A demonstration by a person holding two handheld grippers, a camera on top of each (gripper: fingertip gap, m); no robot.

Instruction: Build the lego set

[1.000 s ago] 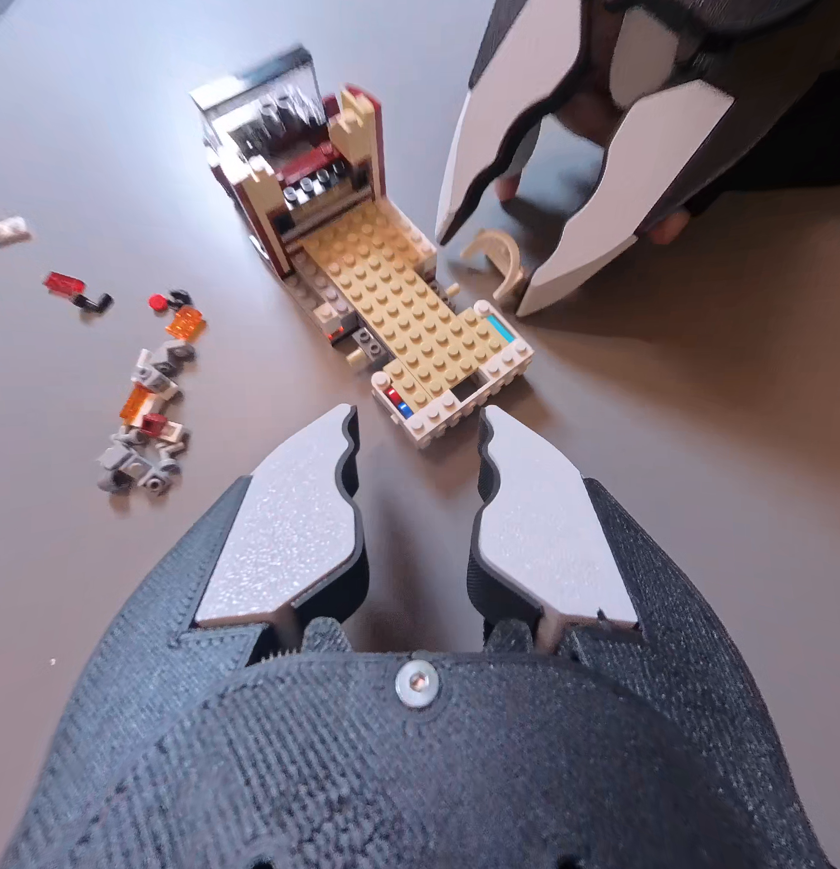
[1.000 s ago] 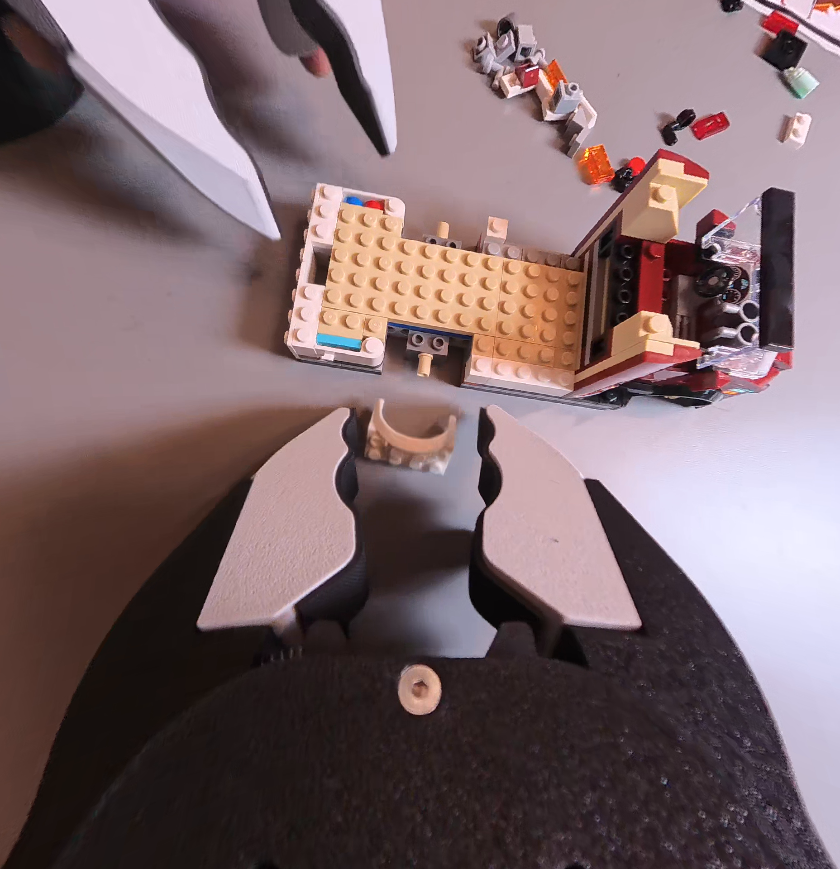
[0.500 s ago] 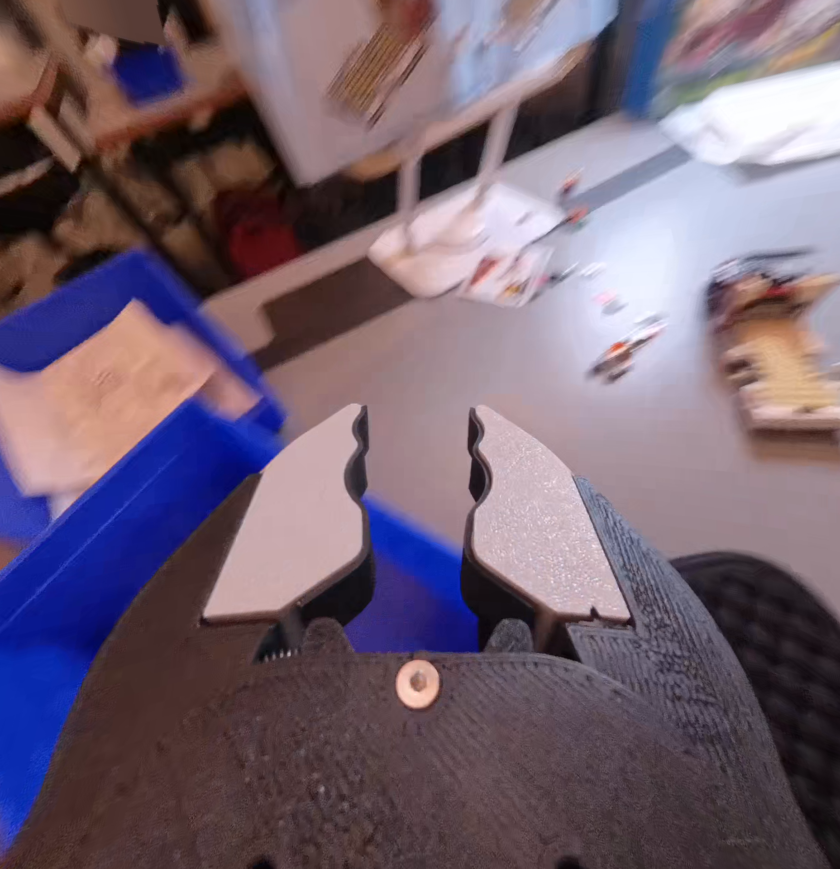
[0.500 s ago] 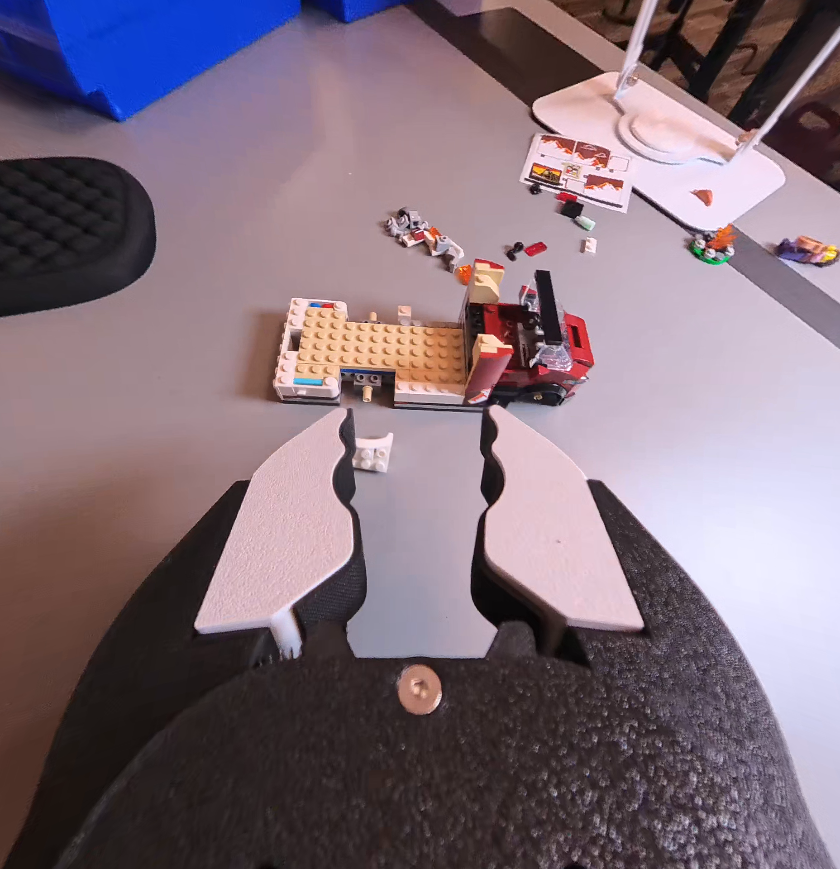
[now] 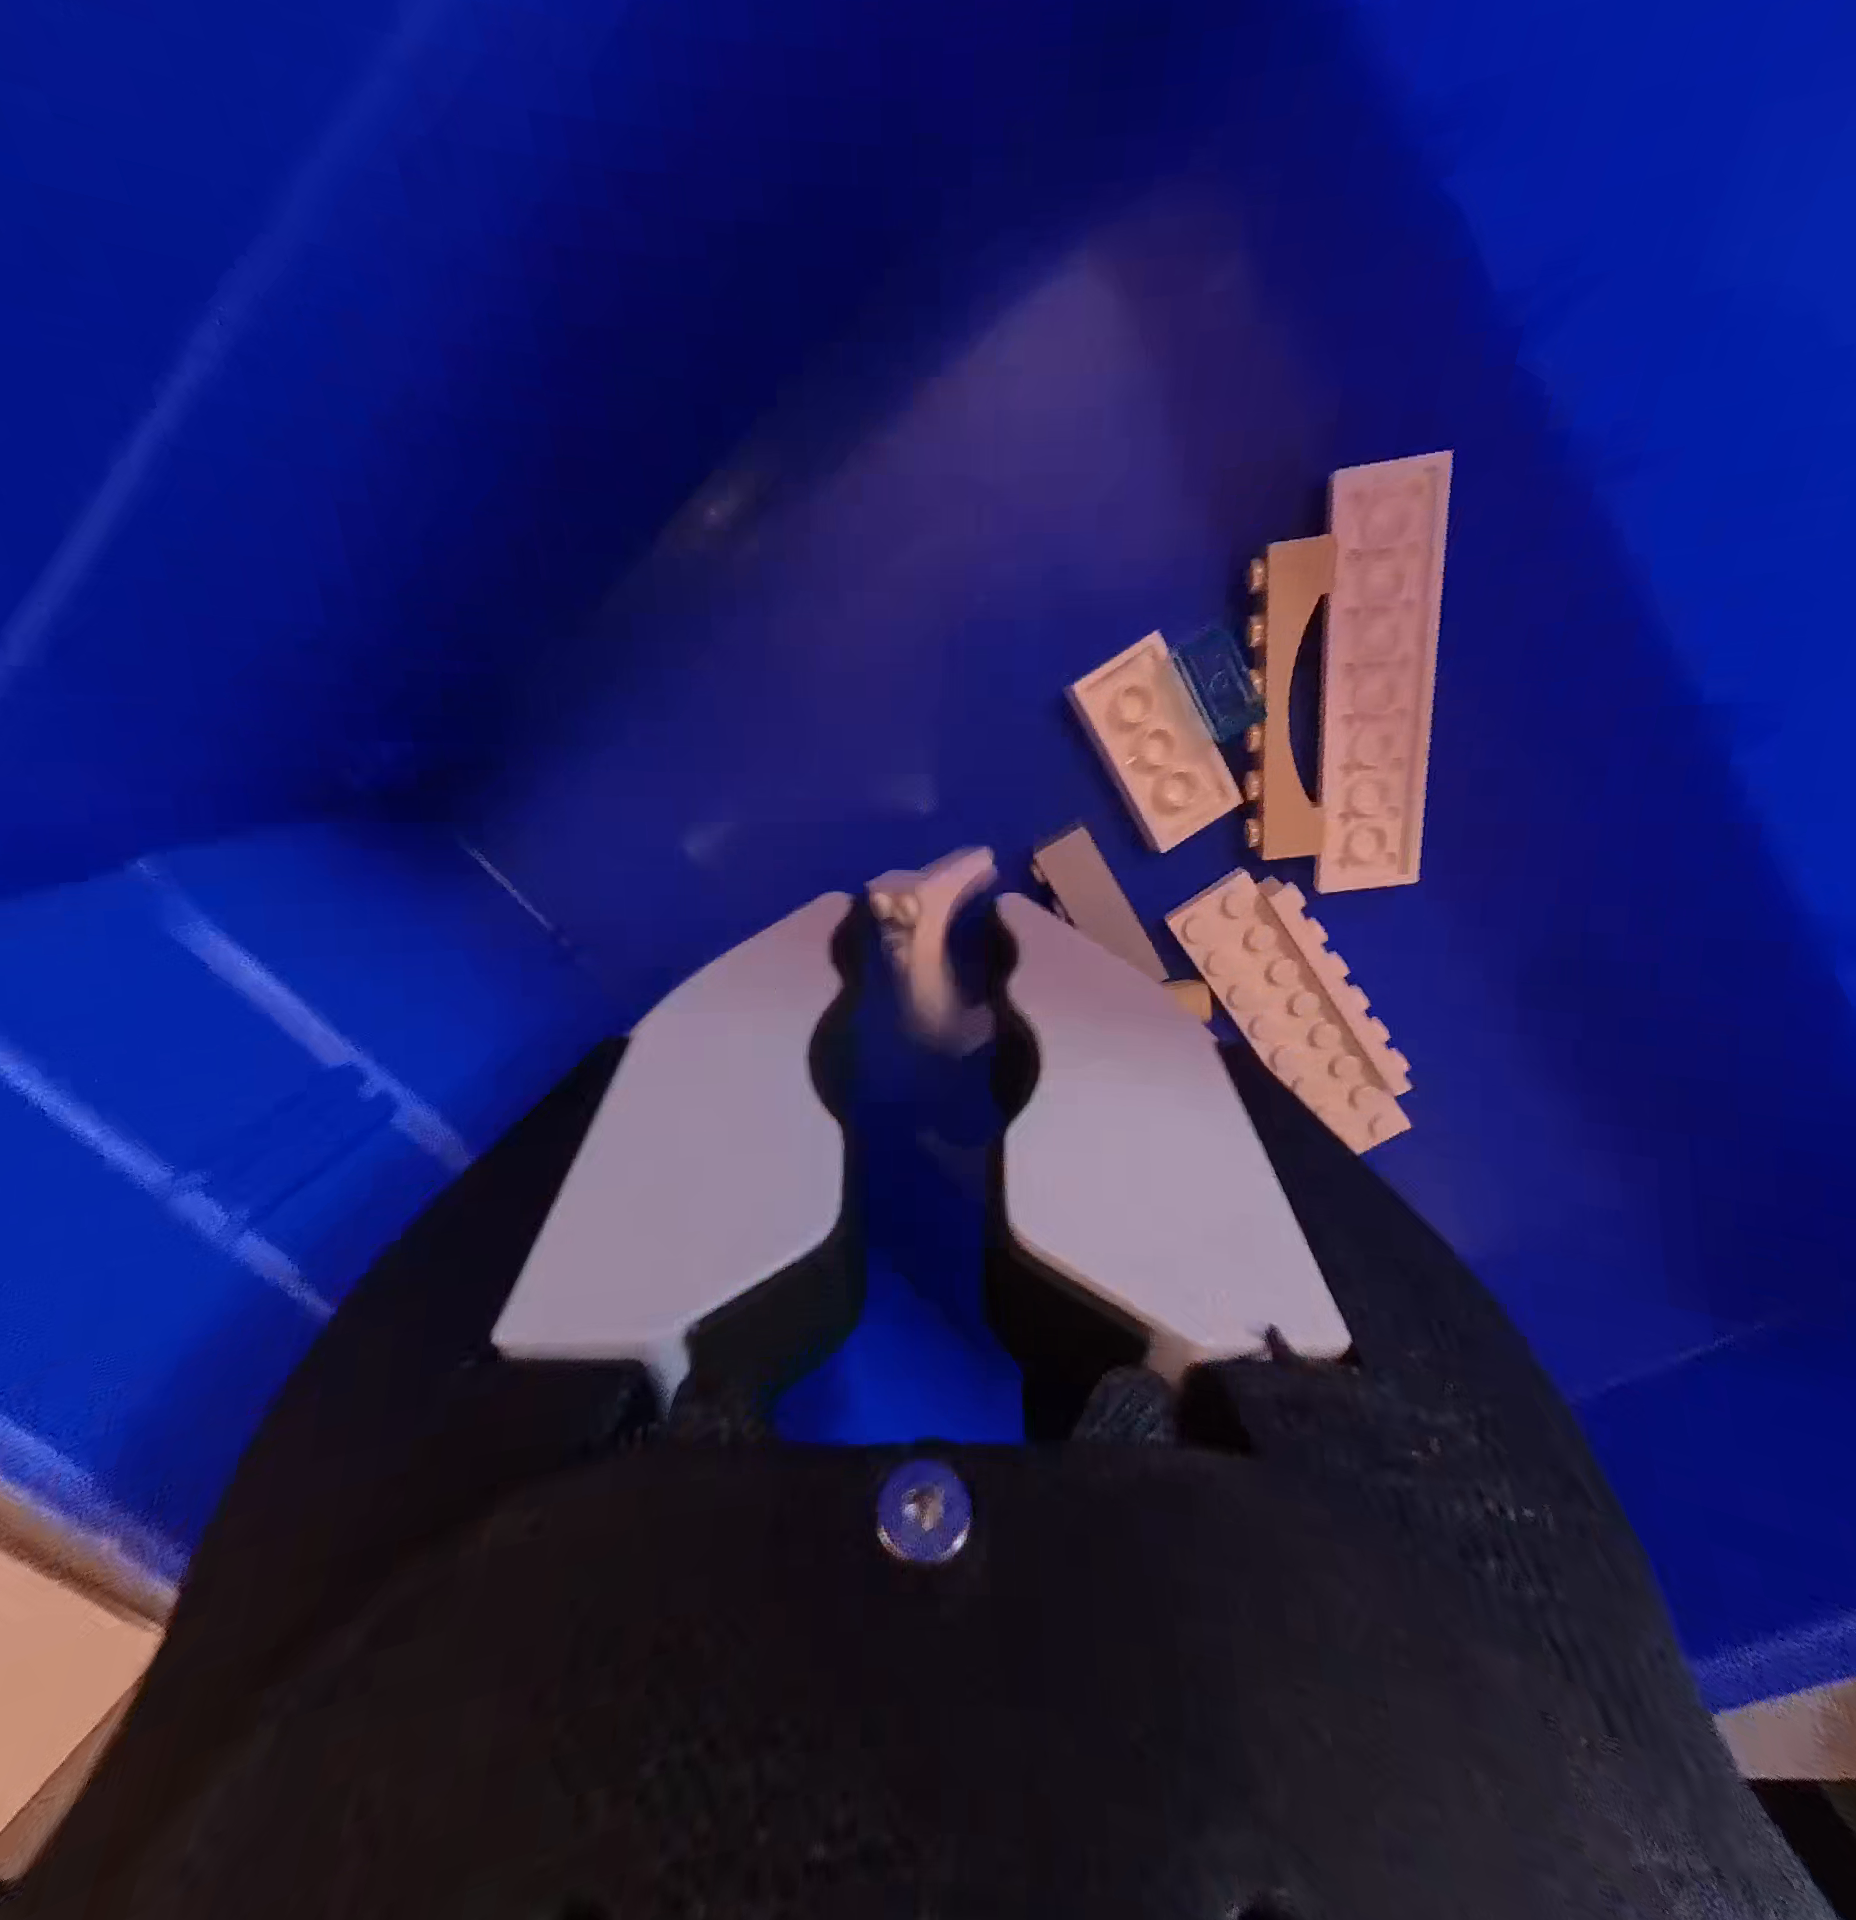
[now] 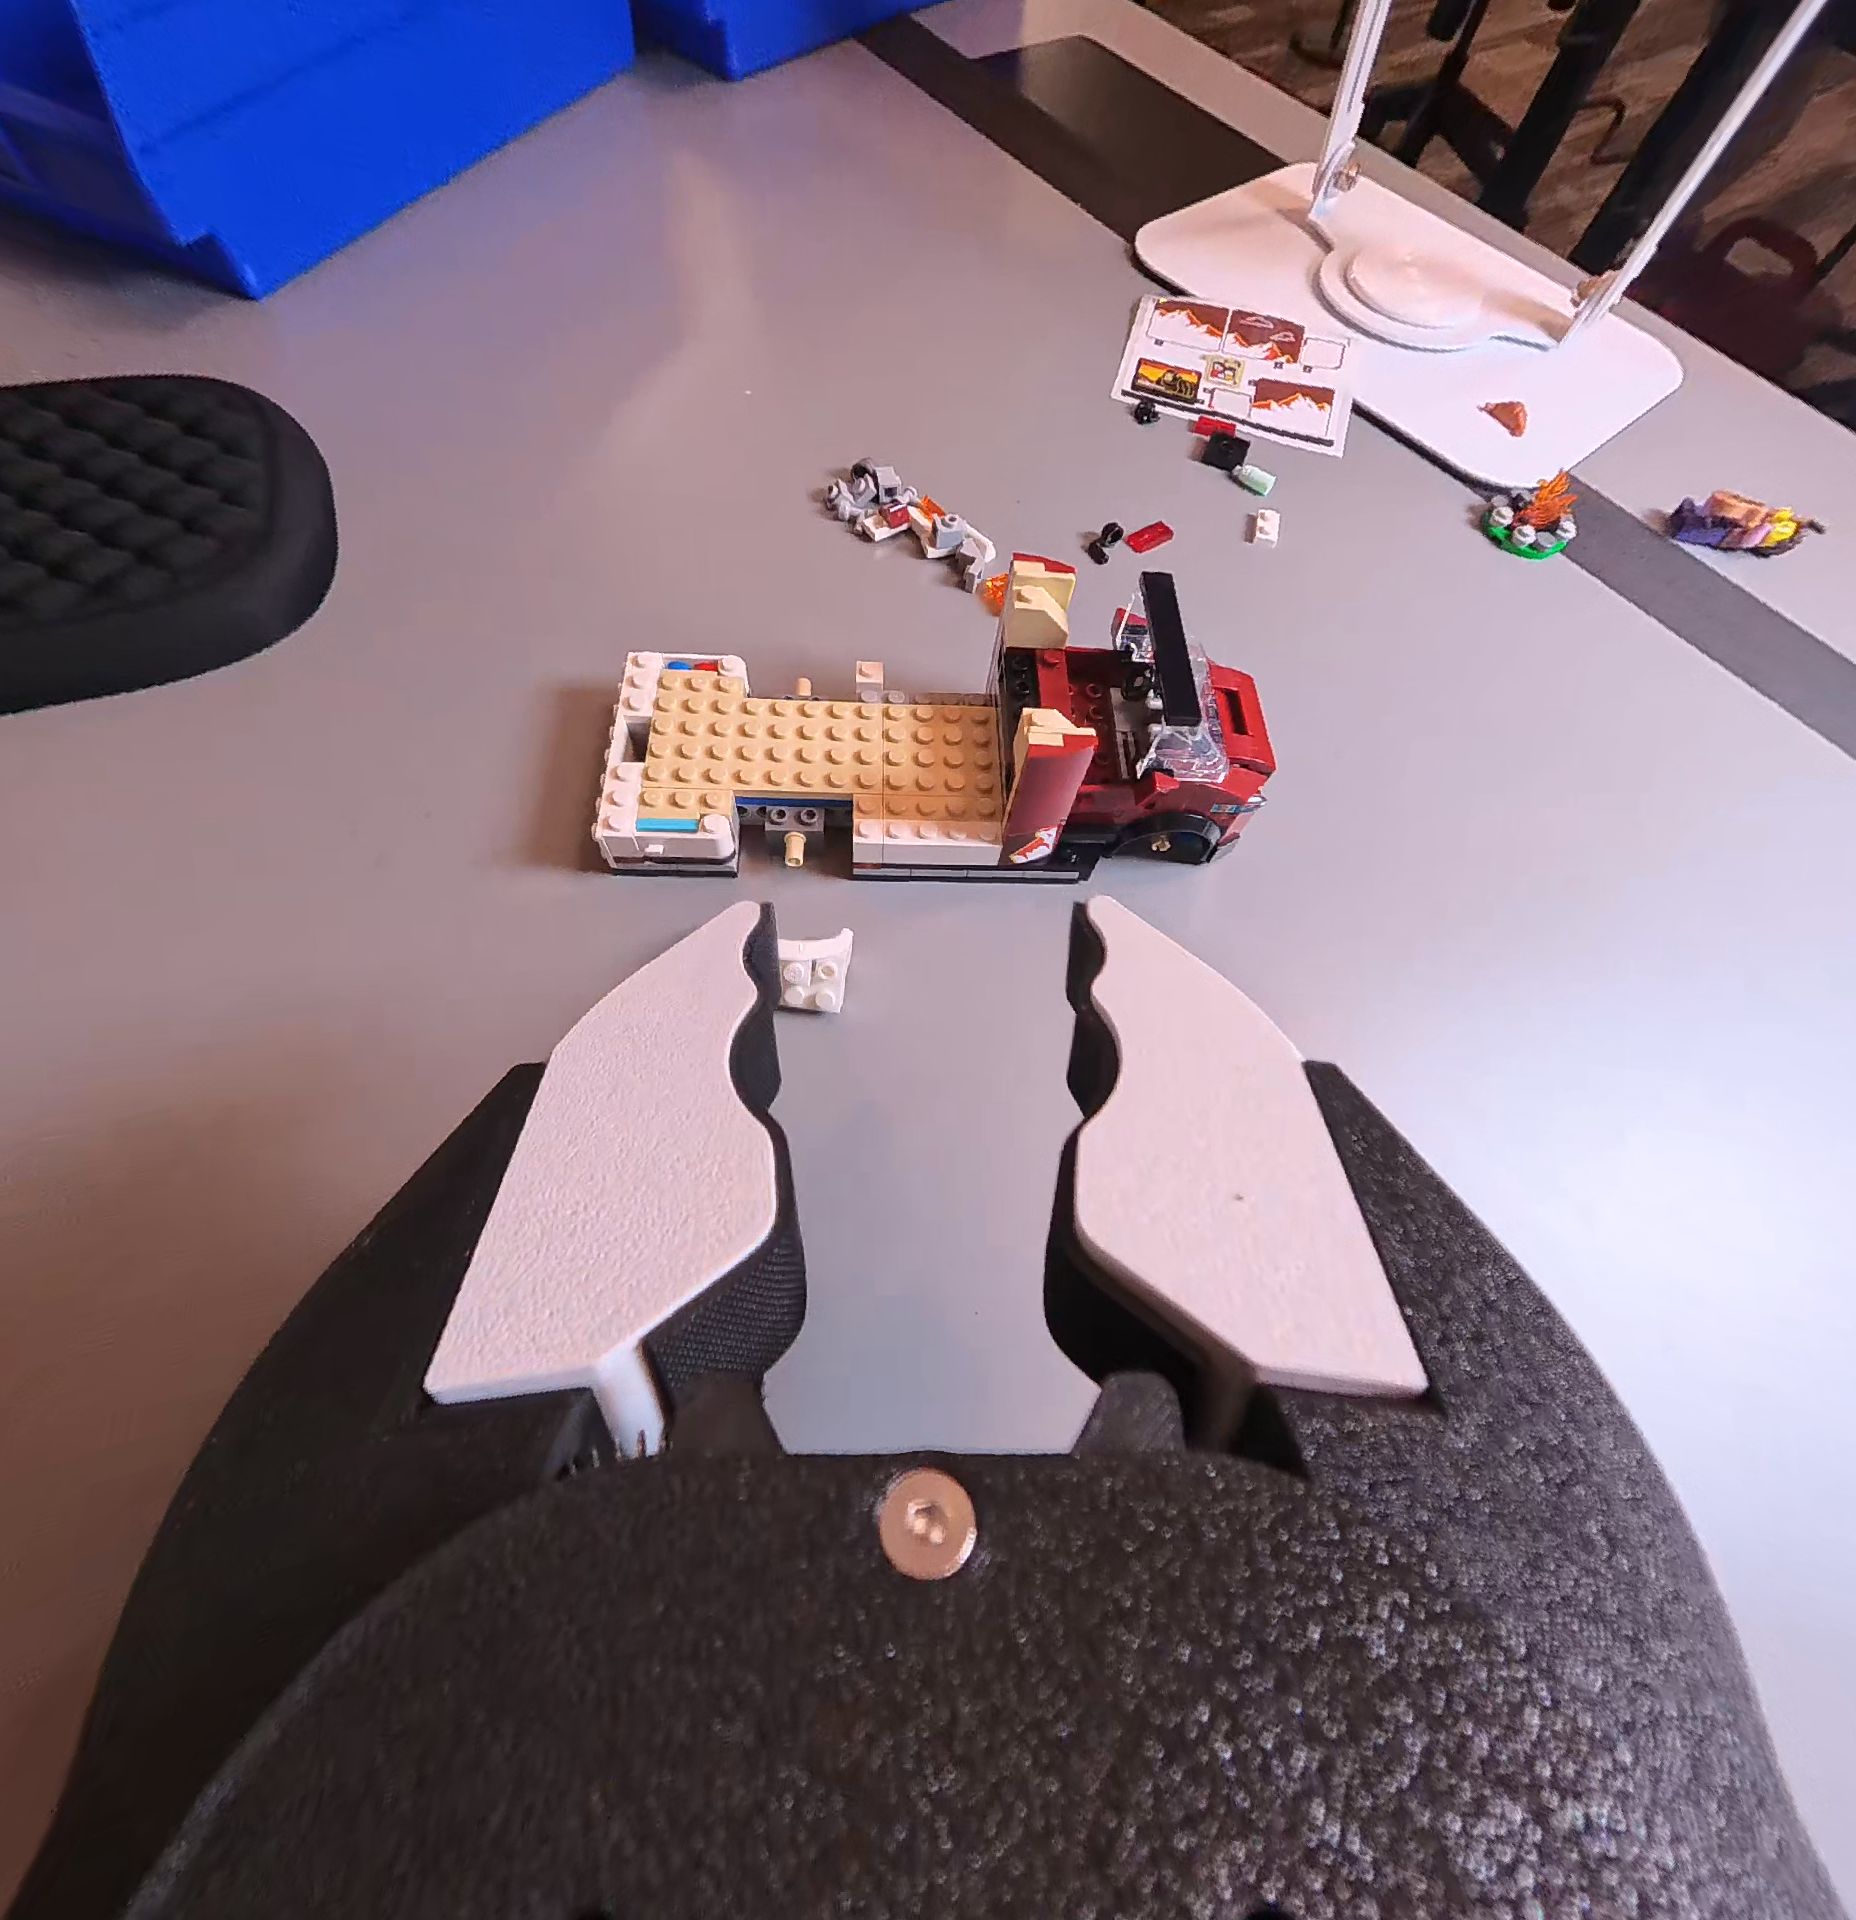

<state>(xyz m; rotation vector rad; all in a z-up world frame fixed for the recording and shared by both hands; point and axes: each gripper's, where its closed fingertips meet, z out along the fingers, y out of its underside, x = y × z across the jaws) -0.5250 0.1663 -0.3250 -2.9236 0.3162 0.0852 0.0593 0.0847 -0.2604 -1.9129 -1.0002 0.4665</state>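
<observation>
In the left wrist view, my left gripper is down inside a blue bin. Its jaws are drawn in around a curved white piece that sits between the fingertips; the view is blurred. Several white and tan plates lie in the bin just to the right. In the right wrist view, my right gripper is open and empty above the grey table. A small white arched piece lies next to its left fingertip. The partly built truck, with a tan bed and a red cab, stands beyond it.
A pile of small loose parts lies behind the truck. A sticker sheet and a white stand base are at the far right, blue bins at the far left, and a black padded object at the left edge. Spacing between my two grippers at the tips: around 60 centimeters.
My left gripper swung away from the truck into the blue bin, and its jaws narrowed around a curved piece. My right gripper pulled back from the truck, with the white arched piece lying on the table.
</observation>
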